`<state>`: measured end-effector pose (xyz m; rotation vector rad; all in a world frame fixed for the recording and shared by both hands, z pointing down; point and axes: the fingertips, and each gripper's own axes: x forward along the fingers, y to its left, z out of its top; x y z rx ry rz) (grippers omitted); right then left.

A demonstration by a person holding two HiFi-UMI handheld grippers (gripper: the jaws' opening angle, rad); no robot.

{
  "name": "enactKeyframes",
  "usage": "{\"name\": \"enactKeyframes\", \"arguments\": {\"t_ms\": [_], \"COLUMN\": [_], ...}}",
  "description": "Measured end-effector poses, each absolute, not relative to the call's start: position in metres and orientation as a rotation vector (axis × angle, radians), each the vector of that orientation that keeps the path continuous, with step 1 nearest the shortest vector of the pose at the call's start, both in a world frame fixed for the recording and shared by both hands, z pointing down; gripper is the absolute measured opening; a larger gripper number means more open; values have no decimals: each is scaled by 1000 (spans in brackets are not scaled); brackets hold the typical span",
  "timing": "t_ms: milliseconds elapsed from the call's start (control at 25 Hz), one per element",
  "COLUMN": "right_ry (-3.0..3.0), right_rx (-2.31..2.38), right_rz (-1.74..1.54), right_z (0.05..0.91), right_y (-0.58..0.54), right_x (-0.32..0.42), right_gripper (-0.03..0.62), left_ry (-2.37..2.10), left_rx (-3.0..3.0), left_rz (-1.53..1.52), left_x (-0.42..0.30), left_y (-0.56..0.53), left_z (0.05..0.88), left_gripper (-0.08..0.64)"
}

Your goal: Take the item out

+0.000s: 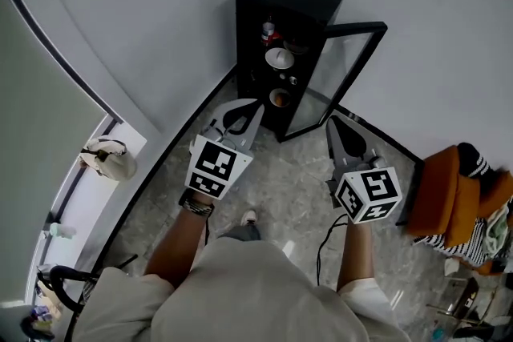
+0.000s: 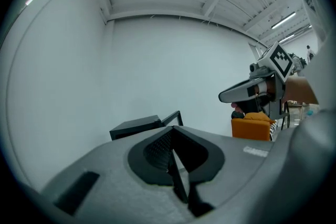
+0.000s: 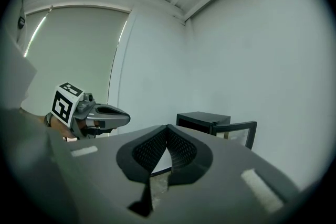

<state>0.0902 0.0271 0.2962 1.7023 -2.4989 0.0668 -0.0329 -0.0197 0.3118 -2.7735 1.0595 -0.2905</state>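
Observation:
A black cabinet [image 1: 280, 4] stands against the white wall with its glass door [image 1: 337, 76] swung open to the right. On its shelves sit a red-capped bottle [image 1: 270, 34], a white bowl [image 1: 279, 58] and a cup [image 1: 279, 98]. My left gripper [image 1: 255, 104] is shut and empty, pointing at the cabinet from a short way off. My right gripper [image 1: 331, 122] hovers beside it near the door's lower edge, its jaws together with nothing between them. The left gripper view shows the cabinet [image 2: 135, 126] beyond the closed jaws. In the right gripper view the cabinet [image 3: 202, 119] sits just past them.
An orange chair [image 1: 445, 188] with striped clothing stands at the right. A pale bag [image 1: 108, 160] rests on the window ledge at the left. A black cable [image 1: 325, 240] runs over the marble floor by the person's shoe [image 1: 249, 216].

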Motion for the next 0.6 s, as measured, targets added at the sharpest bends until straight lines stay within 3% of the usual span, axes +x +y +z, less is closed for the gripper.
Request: {"name": "enactKeyframes", "arguments": {"t_ms": [600], "right_ry": [-2440], "right_rx": [1737], "right_rz": [143], "right_z": [321], "right_y": [-81], "right_x": [91], "right_gripper": [8], "left_ry": [1016], "left_rx": [-2887], "left_rz": [-308], "left_x": [-31], "left_y": [-126], "left_z": [342], "left_gripper": [6]}}
